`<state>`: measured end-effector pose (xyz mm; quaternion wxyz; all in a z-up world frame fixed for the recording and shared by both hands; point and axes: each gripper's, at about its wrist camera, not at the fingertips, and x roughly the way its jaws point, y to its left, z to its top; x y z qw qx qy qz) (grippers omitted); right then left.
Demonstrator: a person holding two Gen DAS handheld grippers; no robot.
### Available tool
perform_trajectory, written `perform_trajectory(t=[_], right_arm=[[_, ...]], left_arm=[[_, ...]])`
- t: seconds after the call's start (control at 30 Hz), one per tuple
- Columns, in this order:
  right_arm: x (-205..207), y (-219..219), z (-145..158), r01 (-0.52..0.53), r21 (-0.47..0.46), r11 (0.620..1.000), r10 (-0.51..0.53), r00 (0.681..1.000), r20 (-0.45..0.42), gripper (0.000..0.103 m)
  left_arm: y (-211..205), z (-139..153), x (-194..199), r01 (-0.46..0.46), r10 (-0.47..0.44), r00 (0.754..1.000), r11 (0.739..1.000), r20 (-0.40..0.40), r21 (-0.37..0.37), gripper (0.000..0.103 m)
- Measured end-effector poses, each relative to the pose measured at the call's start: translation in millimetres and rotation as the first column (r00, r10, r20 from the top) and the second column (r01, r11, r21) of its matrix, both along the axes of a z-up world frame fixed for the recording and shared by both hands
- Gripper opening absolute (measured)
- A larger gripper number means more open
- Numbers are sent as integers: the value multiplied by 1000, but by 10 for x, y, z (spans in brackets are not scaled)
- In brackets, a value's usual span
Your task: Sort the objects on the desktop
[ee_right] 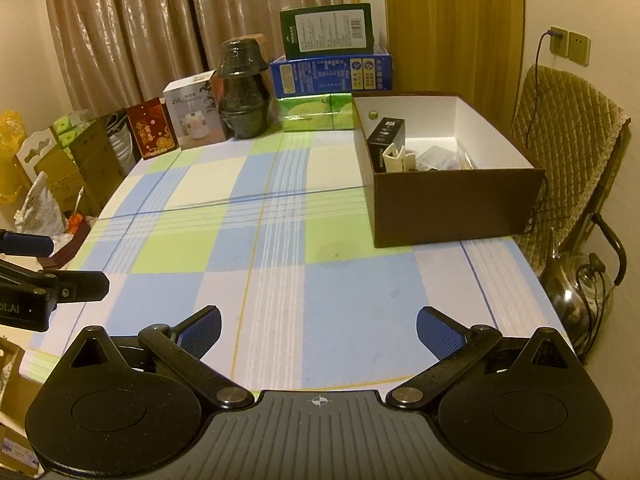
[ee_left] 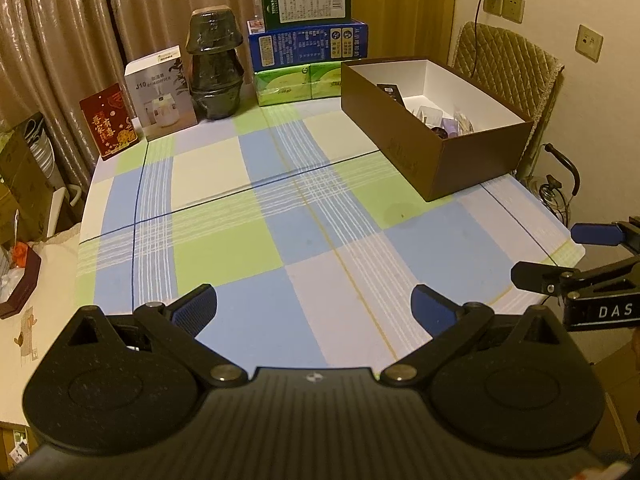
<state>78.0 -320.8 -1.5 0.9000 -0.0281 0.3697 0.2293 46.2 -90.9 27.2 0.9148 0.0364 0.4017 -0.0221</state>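
Now both tongs, left (ee_left: 314, 308) and right (ee_right: 318, 330), hang released and empty above the checked-cloth bench (ee_right: 280, 264), while 1 brown cardboard box (ee_right: 456, 204) at the bench's far right holds 1 black carton (ee_right: 386, 136) and several small items.

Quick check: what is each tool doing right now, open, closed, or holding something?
Left tool: open, holding nothing, above the tablecloth.
Right tool: open, holding nothing, above the tablecloth.

"J10" on white box (ee_left: 160, 92)
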Motion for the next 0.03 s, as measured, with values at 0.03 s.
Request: perform_trajectory(t=[0.03], right_arm=[[24, -5, -4, -2, 1, 1000, 2, 1000, -1, 101]], left_arm=[[-10, -5, 20, 2, -2, 1000, 1000, -3, 0, 102]])
